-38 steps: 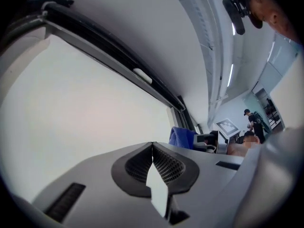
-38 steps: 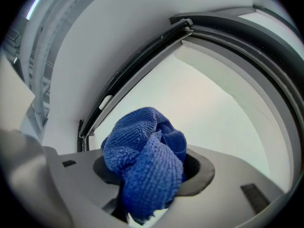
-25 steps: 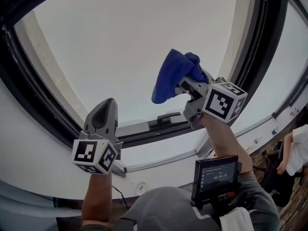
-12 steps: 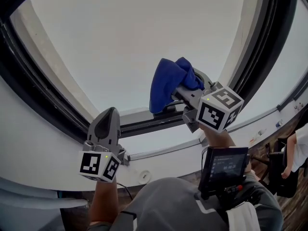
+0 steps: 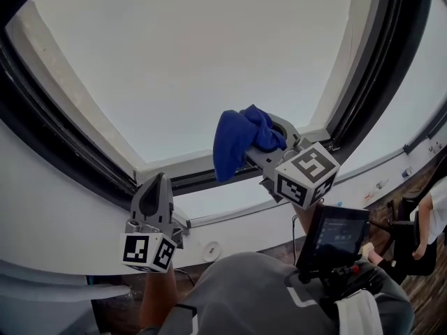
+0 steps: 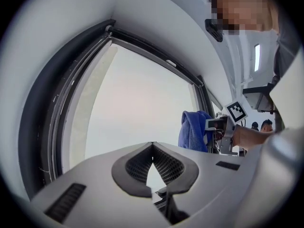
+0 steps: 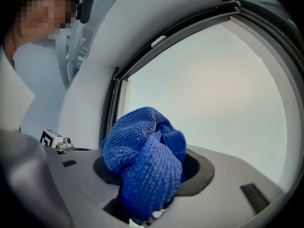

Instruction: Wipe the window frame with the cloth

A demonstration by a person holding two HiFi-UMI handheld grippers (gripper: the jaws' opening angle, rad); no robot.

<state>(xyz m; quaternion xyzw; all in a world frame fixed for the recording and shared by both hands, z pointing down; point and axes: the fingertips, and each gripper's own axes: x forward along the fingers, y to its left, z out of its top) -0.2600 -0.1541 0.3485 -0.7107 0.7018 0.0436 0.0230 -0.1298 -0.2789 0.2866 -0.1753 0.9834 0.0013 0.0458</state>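
A bunched blue cloth (image 5: 239, 140) hangs from my right gripper (image 5: 276, 135), which is shut on it; the same cloth (image 7: 145, 158) fills the right gripper view and shows small in the left gripper view (image 6: 193, 130). It hangs just above the black window frame's (image 5: 209, 179) lower rail; whether it touches the rail I cannot tell. My left gripper (image 5: 154, 190) is lower left by the white sill, its jaws closed together with nothing between them (image 6: 152, 159). Pale glass (image 5: 202, 61) fills the frame.
A dark upright mullion (image 5: 370, 61) stands right of the cloth. The white sill (image 5: 230, 215) runs below the frame. A small screen (image 5: 334, 236) is mounted near my right forearm. A person in white (image 5: 429, 218) stands at the far right edge.
My right gripper and the blue cloth have dropped from the middle of the glass to the lower rail. The left gripper has sunk slightly toward the sill.
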